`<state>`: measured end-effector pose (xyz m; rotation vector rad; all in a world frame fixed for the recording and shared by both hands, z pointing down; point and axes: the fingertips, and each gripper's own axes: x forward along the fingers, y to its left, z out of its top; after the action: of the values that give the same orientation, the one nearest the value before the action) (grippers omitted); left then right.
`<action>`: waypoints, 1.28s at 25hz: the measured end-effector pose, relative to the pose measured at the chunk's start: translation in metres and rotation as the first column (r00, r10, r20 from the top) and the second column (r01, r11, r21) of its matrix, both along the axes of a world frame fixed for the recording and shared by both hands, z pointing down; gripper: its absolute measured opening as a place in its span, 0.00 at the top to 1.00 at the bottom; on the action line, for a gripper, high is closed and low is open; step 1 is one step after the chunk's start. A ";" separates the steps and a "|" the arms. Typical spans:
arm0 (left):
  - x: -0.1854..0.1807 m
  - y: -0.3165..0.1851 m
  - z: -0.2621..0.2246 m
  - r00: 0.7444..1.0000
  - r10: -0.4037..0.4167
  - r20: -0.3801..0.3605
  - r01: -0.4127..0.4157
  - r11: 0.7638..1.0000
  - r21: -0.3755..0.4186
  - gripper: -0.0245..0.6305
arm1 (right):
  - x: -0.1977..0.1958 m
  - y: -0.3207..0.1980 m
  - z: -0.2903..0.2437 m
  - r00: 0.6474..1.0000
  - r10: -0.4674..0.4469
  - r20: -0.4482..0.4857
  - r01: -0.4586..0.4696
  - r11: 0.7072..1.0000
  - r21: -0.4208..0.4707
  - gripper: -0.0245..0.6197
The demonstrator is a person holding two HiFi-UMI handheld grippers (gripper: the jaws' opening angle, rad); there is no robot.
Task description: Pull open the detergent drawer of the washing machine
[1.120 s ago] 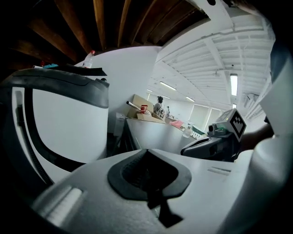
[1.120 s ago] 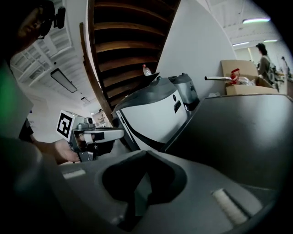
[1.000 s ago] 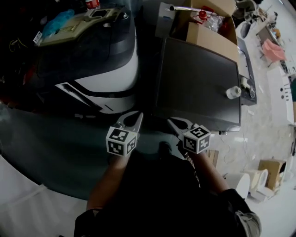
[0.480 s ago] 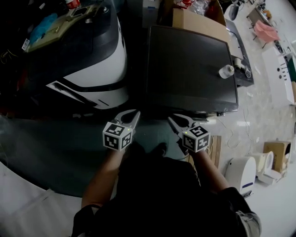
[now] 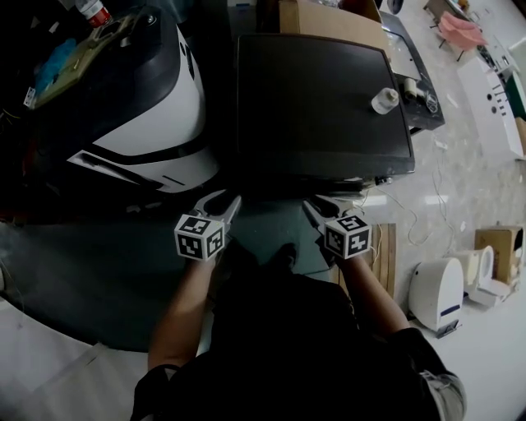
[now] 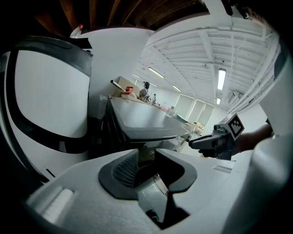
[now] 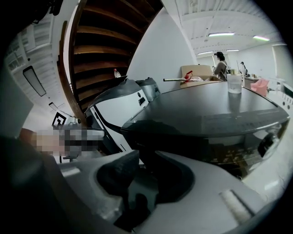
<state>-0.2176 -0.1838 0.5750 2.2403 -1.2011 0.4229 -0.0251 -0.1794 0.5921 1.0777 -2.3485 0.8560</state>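
Note:
The washing machine (image 5: 320, 107) is a dark-topped box ahead of me; its flat lid also fills the right gripper view (image 7: 206, 109). Its front face is in shadow and I cannot make out the detergent drawer. My left gripper (image 5: 220, 200) hovers near the machine's front left corner, and my right gripper (image 5: 316, 210) is close under its front edge. Both have just been opening their jaws, and both stand open with nothing between them: the left gripper (image 6: 146, 157) and the right gripper (image 7: 146, 167) each show an empty gap. The right gripper (image 6: 215, 139) also shows in the left gripper view.
A white and black rounded machine (image 5: 156, 107) stands close on the left. A clear cup (image 5: 383, 100) sits on the washer's lid, with cardboard boxes (image 5: 329, 15) behind. White appliances (image 5: 436, 292) and a wooden board (image 5: 385, 255) lie on the floor at right.
Both grippers have moved forward and down toward the washer's front edge. Their jaws, together before, now stand apart. The washer sits closer and more centred in the head view.

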 end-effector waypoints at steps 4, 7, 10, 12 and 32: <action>0.004 -0.008 0.009 1.000 0.010 0.021 -0.010 1.000 -0.015 0.75 | 0.002 -0.009 -0.004 1.000 0.011 0.010 -0.011 1.000 0.014 0.72; 0.007 -0.015 0.014 0.999 0.017 0.027 -0.016 1.000 -0.024 0.73 | 0.000 -0.014 -0.006 1.000 0.004 0.013 -0.004 1.000 0.024 0.65; 0.007 -0.020 0.016 0.999 0.026 0.047 -0.025 0.999 -0.027 0.71 | -0.002 -0.020 -0.004 1.000 -0.011 0.002 0.011 0.999 0.042 0.62; 0.007 -0.024 0.019 0.998 0.030 0.056 -0.029 0.999 -0.030 0.71 | -0.004 -0.023 -0.001 1.000 -0.019 -0.006 0.020 0.999 0.046 0.61; 0.008 -0.051 0.032 0.993 0.056 0.101 -0.051 0.997 -0.050 0.69 | -0.019 -0.048 0.012 0.999 0.048 -0.001 -0.048 0.999 0.015 0.59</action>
<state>-0.2093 -0.2345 0.6065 2.2380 -1.1720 0.5877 -0.0441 -0.2270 0.6044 1.1444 -2.3402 0.8564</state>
